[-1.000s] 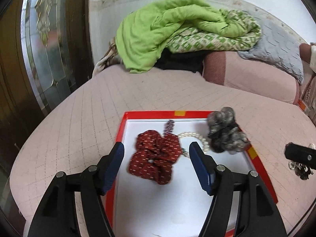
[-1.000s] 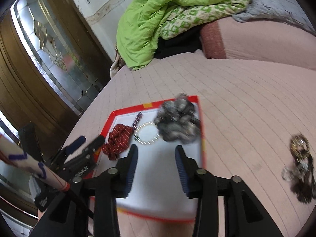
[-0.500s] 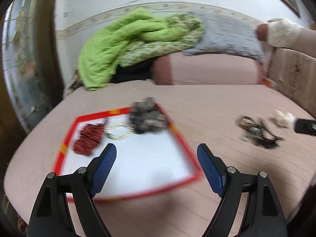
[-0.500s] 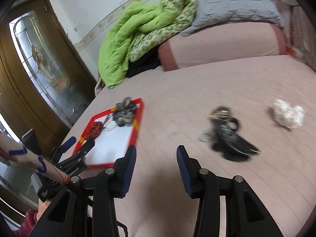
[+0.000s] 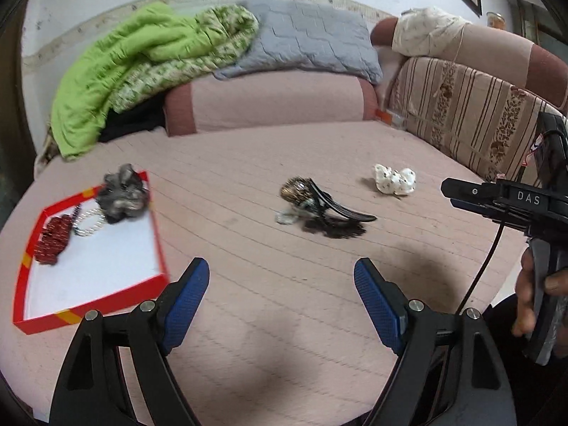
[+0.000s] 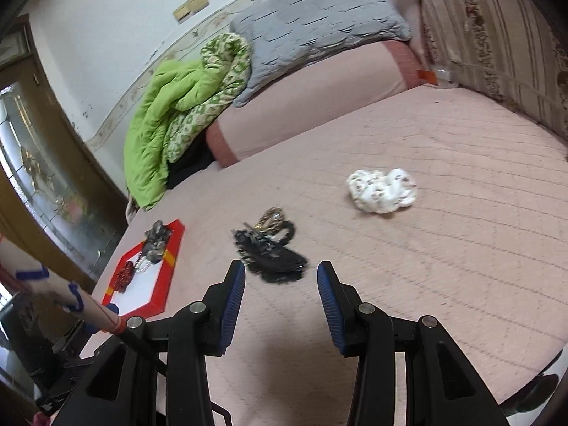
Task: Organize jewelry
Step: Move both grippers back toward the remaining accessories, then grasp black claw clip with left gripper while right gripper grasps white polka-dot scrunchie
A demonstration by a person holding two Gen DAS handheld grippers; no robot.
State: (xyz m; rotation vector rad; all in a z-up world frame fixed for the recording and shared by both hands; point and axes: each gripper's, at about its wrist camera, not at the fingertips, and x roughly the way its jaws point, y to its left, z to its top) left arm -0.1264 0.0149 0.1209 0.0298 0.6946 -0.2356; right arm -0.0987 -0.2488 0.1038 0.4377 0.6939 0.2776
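Note:
A red-rimmed tray [image 5: 159, 248] [image 6: 170, 273] lies on the pink bed at the left. It holds a red scrunchie [image 5: 53, 238], a pearl bracelet [image 5: 88, 223] and a grey fluffy scrunchie [image 5: 122, 193] [image 6: 156, 239]. A pile of a black hair clip [image 5: 340, 207] [image 6: 269, 252] and a gold-brown piece [image 5: 296, 190] [image 6: 271, 218] lies mid-bed. A white patterned scrunchie [image 5: 394, 179] [image 6: 381, 190] lies further right. My left gripper [image 5: 280, 287] is open and empty above bare bed. My right gripper [image 6: 280, 291] is open and empty just before the black clip.
A green quilt [image 5: 117, 71] [image 6: 177, 113], a grey pillow [image 5: 309, 39] and a pink bolster [image 5: 269, 106] lie at the back. A striped headboard [image 5: 472, 117] stands at the right. A glass door [image 6: 42, 184] is at the left.
Both grippers have swung right, away from the tray and toward the pile mid-bed. The black clip now lies just ahead of my right gripper. Both stay open.

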